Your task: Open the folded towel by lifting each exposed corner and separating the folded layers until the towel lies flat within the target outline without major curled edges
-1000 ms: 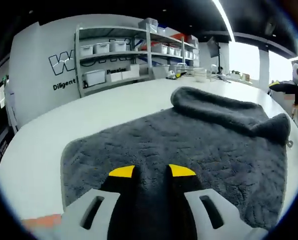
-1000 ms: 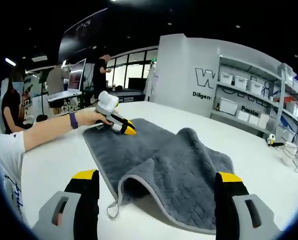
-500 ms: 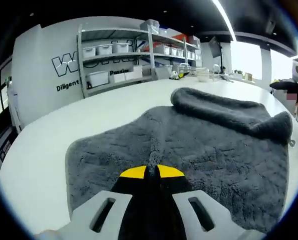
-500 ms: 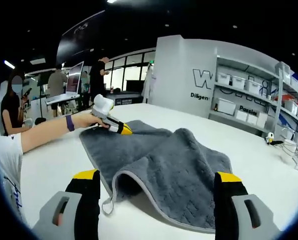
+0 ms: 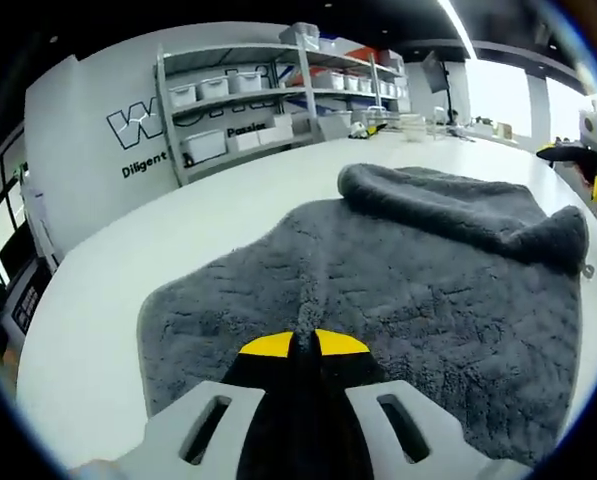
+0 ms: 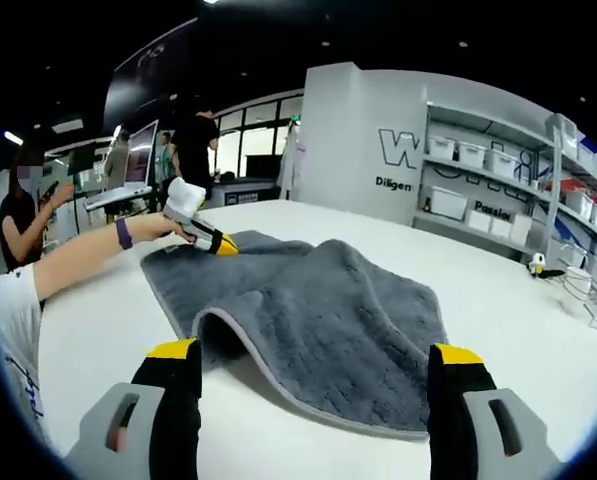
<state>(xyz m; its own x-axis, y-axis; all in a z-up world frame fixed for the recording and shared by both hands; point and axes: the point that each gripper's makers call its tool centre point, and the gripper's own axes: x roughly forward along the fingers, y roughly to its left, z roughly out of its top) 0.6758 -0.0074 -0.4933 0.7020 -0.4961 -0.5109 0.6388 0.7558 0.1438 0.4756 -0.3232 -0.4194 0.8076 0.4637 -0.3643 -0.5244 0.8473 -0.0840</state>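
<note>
From the left gripper view I see my left gripper (image 5: 303, 345) with its yellow-tipped jaws pressed together on a pinch of the grey towel (image 5: 398, 280), at the towel's near edge. The pile rises in a small ridge running away from the tips. To the left of the towel the white table (image 5: 108, 300) lies bare up to its curved rim, so there is open room on that side. The towel spreads ahead and to the right; its far part is folded back over itself into a thick roll (image 5: 448, 205) that runs from the middle towards the right, ending in a raised corner near the table's right edge. Beyond the table stands a shelving rack (image 5: 268, 90) with white bins against a wall.

In the right gripper view, a person's forearm (image 6: 78, 255) reaches in from the left and the left gripper (image 6: 210, 240) is clamped on the far left edge of the towel (image 6: 318, 320). The towel's long axis runs from that far left end towards the near right. The near edge arches up off the table (image 6: 518, 300) in a loose fold (image 6: 228, 325), leaving a hollow under it. My right gripper (image 6: 313, 365) has its jaws wide apart, holding nothing, one tip on each side of that fold and above bare tabletop. The table to the right of the towel is open up to some small items at its far right edge, too small to tell.
</note>
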